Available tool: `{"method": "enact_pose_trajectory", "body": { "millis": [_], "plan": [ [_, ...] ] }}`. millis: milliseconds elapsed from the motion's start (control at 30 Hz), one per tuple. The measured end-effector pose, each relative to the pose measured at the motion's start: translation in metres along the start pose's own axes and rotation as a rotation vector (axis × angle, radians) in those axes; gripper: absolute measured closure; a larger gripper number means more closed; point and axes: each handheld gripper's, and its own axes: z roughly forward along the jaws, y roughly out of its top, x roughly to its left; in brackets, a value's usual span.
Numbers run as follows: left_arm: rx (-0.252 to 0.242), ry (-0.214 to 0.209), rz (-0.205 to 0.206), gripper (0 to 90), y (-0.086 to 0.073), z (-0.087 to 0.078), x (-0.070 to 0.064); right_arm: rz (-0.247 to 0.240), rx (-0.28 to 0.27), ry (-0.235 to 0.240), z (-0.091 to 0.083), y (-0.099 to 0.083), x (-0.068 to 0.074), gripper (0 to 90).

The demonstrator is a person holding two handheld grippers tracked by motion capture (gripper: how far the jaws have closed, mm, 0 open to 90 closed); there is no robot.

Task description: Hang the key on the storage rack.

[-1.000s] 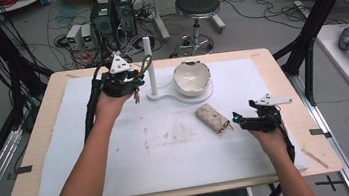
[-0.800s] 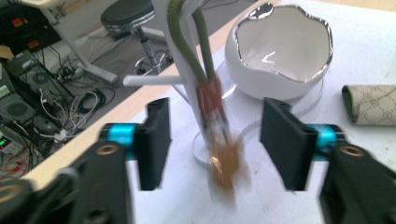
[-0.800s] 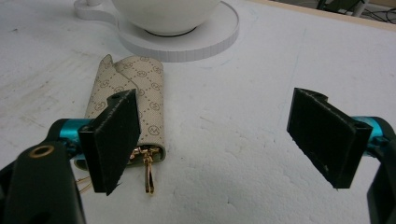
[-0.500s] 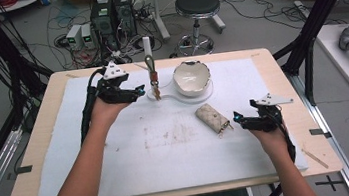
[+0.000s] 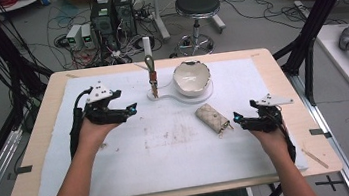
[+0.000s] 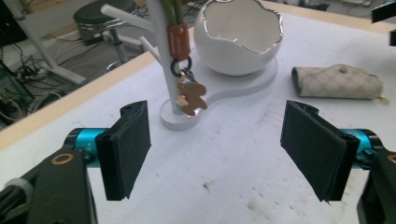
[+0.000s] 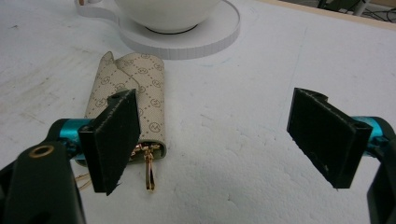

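A white branched stand (image 5: pixel 146 45) rises at the back of the table, and a keychain (image 5: pixel 152 77) with a green strap, an orange tag (image 6: pixel 178 41) and a gold bear charm (image 6: pixel 190 95) hangs from it. A white egg-shaped bowl (image 5: pixel 191 77) sits on the stand's base plate (image 7: pixel 205 39). A beige patterned key pouch (image 5: pixel 211 117) lies flat, its gold clasp (image 7: pixel 150 175) toward me. My left gripper (image 5: pixel 131 108) is open and empty, left of the stand and apart from it. My right gripper (image 5: pixel 238 119) is open just right of the pouch, its left pad beside the pouch's clasp end.
A white mat (image 5: pixel 169 154) covers the wooden table (image 5: pixel 41 139). A thin wooden stick (image 5: pixel 316 157) lies near the front right corner. Beyond the far edge stand a stool (image 5: pixel 196 4) and computer boxes (image 5: pixel 111 12). Black frame posts (image 5: pixel 314 20) flank the table.
My left gripper has let go of the keychain, which now hangs on the stand, and has drawn back to the left and toward me. The right gripper has stayed still.
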Motion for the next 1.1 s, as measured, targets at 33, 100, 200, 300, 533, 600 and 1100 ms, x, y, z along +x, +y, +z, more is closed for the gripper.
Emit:
{"method": "enact_pose_trajectory", "body": {
  "millis": [33, 100, 200, 300, 533, 600, 1100],
  "plan": [
    [0.0, 0.0, 0.0, 23.9, 0.0, 0.0, 0.0, 0.0, 0.0, 0.0, 0.0, 0.0, 0.0, 17.7],
    [-0.006, -0.023, -0.02, 22.2, -0.012, -0.006, -0.001, 0.004, 0.005, 0.0, 0.0, -0.001, -0.001, 17.7],
    [-0.011, -0.036, -0.023, 21.4, -0.022, -0.012, -0.002, 0.002, 0.009, 0.0, 0.001, -0.001, 0.0, 17.7],
    [-0.005, -0.042, -0.02, 20.3, -0.028, -0.017, -0.001, -0.002, 0.014, 0.002, 0.001, -0.001, 0.001, 17.7],
    [-0.047, -0.05, -0.026, 19.0, -0.034, -0.036, 0.009, -0.011, 0.016, 0.002, -0.001, -0.003, 0.002, 17.7],
    [-0.054, -0.048, -0.043, 18.2, -0.037, -0.039, 0.012, -0.014, 0.018, 0.001, 0.0, -0.004, 0.002, 17.6],
    [-0.038, -0.007, -0.106, 16.1, -0.056, -0.051, 0.034, -0.059, 0.057, 0.019, 0.009, -0.003, 0.014, 17.7]
  ]
}}
